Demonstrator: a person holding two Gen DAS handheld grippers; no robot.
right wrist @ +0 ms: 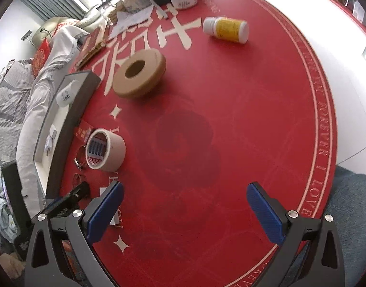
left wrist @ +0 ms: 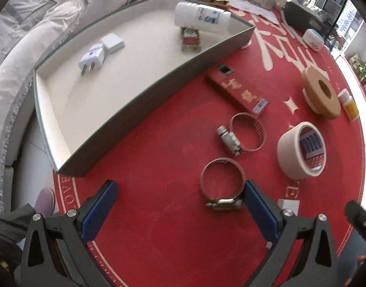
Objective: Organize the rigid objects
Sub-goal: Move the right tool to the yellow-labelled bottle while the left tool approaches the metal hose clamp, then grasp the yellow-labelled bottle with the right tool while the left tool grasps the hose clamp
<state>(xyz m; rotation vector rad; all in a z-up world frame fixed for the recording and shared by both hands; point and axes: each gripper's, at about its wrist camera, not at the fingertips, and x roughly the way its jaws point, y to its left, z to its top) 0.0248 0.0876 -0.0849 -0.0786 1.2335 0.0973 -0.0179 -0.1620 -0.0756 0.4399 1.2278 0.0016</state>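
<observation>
the left tool (left wrist: 180, 199) hangs over the bench (left wrist: 159, 215) with its blue pads (left wrist: 100, 209) spread wide, gripping nothing. the right tool (right wrist: 185, 202) is likewise wide open and empty, its pads (right wrist: 264, 214) angled down toward the bench.

red round tablecloth (right wrist: 230, 119), grey sofa (left wrist: 27, 47), papers (left wrist: 250, 2)

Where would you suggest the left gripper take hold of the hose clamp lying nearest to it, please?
I would grip the nearest hose clamp at its screw housing, the chunky end facing the left gripper. The band lies flat on the red mat and looks thin and springy, so come from above and close across the housing, probably the firmer hold.
</observation>
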